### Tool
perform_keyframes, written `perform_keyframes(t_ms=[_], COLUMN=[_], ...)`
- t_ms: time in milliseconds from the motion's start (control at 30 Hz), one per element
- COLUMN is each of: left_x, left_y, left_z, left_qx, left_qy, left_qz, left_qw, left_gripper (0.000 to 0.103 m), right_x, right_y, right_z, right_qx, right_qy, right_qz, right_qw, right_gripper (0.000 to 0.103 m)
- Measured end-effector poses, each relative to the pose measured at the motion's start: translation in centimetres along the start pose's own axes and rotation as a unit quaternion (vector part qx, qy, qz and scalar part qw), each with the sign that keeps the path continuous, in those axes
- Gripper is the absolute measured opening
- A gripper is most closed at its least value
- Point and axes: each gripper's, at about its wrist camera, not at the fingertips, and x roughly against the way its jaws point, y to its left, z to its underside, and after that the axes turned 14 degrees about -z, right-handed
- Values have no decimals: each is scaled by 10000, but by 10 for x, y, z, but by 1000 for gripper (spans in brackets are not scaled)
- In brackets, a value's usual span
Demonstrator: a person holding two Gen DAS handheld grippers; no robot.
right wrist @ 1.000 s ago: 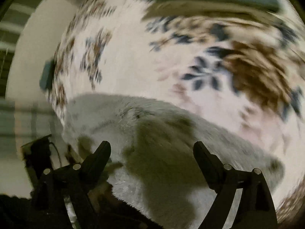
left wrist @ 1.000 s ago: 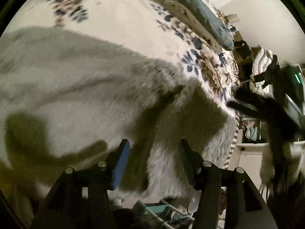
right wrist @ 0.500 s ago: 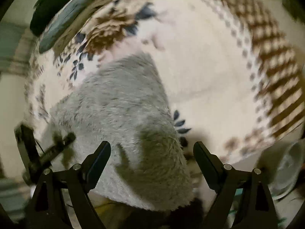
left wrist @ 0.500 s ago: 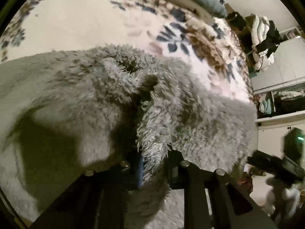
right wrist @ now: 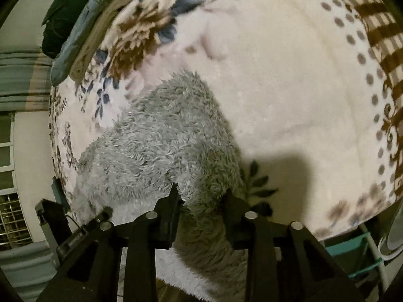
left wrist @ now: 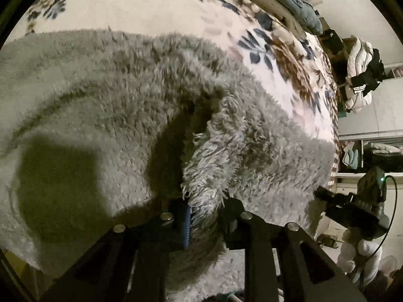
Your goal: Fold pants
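Pants point(left wrist: 113, 105) lie spread on the bed point(right wrist: 289, 88), hardly folded yet, with the left gripper point(left wrist: 205, 214) and right gripper point(right wrist: 201, 198) each pinching a fuzzy edge.

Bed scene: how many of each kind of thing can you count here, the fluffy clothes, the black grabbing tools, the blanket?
Grey fluffy pants: 1
Black tools: 2, the left tool and right tool, each pinching the pants
Flowered blanket: 1
Pile of folded clothes at the far edge: 1
Total: 5
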Motion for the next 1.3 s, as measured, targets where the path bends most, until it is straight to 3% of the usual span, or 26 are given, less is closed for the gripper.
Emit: perform_keyframes(t_ms=[100,133,200,333,467,600,700,800,833,867,900,967,1100,1233,1300], left_x=[25,35,53,71,30,-16,-20,9,26,38,53,72,93,97,93], left_y=[3,5,10,-6,-34,-29,-22,-17,-11,-3,9,32,104,206,243], left_z=[-1,0,0,-18,-50,-60,-57,-44,-36,-29,-18,-1,32,59,66], left_qx=[1,40,149,96,-237,-327,-163,91,262,394,554,857,1755,2783,3243], left_qy=[-109,-170,-315,-776,-642,-301,-300,-544,-701,-801,-919,-1055,-1202,-1469,-1492], left_qz=[-135,-171,-259,-356,-686,-1021,-878,-589,-448,-341,-224,-221,-419,-1046,-1145], left_qw=[9998,9997,9991,9963,9953,9938,9956,9967,9962,9954,9940,9905,9762,9434,9271], left_gripper=[38,41,54,56,56,57,58,57,58,70,93,102,102,101,101], right_x=[8,12,20,27,15,0,-11,-10,-6,-3,1,5,-6,-35,-56], right_y=[12,18,29,48,52,44,40,51,58,64,72,85,109,132,140], right_z=[2,4,9,15,7,-6,-10,-6,-2,2,7,20,48,67,71], right_qx=[198,308,480,728,690,657,606,719,780,841,923,1062,1274,1490,1534], right_qy=[2,-65,-224,-331,-331,-346,-267,-339,-385,-421,-448,-433,-186,68,216], right_qz=[273,404,596,873,865,1095,1233,1385,1472,1474,1412,1320,1167,1112,1140], right_qw=[9994,9987,9968,9930,9933,9912,9902,9872,9853,9846,9847,9846,9848,9825,9813], right_gripper=[70,73,73,73,73,73,73,74,82,86,90,90,90,90,90])
